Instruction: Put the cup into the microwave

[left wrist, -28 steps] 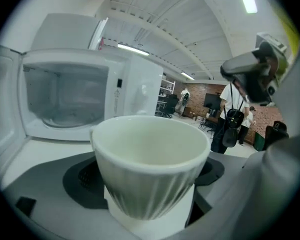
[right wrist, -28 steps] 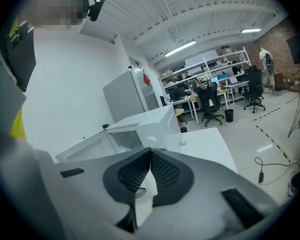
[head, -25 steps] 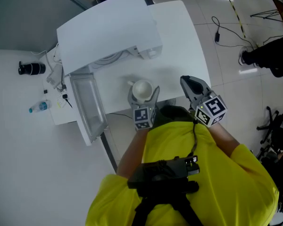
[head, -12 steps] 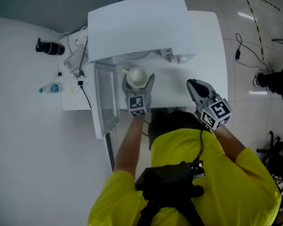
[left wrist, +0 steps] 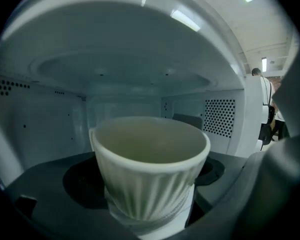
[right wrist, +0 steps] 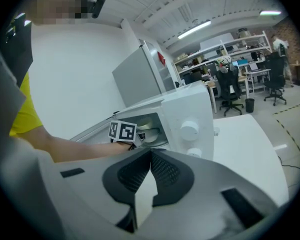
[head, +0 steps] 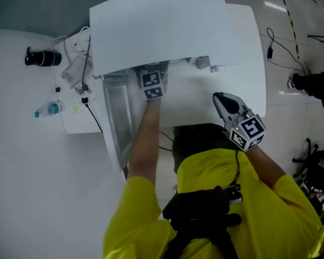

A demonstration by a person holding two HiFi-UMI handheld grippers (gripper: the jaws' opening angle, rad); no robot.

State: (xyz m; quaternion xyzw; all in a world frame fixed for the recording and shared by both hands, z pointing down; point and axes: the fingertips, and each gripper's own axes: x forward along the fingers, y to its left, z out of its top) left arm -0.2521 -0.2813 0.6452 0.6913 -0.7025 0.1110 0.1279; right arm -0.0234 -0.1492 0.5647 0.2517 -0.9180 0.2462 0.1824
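While the left gripper (head: 152, 83) reaches into the open microwave (head: 162, 26), only its marker cube and the forearm behind it show from the head view. Half a second ago the cube sat outside the opening with the cup in plain sight ahead of it. Now the cup is hidden under the oven's white top.

- Left gripper view: the ribbed white cup (left wrist: 150, 169) is pinched between the jaws, upright, rim toward the camera. It is inside the cavity, over the dark turntable (left wrist: 65, 184). Whether its base touches the turntable cannot be told.
- Perforated wall panel (left wrist: 219, 116) to the right of the cup; pale cavity ceiling overhead.
- Microwave door (head: 116, 117) swung open to the left, as in the earlier frames.
- Right gripper (head: 224, 103): empty, jaws pressed together at the tips. It hangs over the white table (head: 248, 47) to the right of the oven, in about the same spot as before.
- Right gripper view: looks across at the oven front with its two knobs (right wrist: 189, 130); the left gripper's cube sits at the opening.
- Left of the oven, unchanged: water bottle (head: 47, 110) lying on its side, a black cylinder (head: 40, 57), a tangle of cables (head: 78, 63).
- Yellow shirt (head: 227, 188) fills the lower head view.
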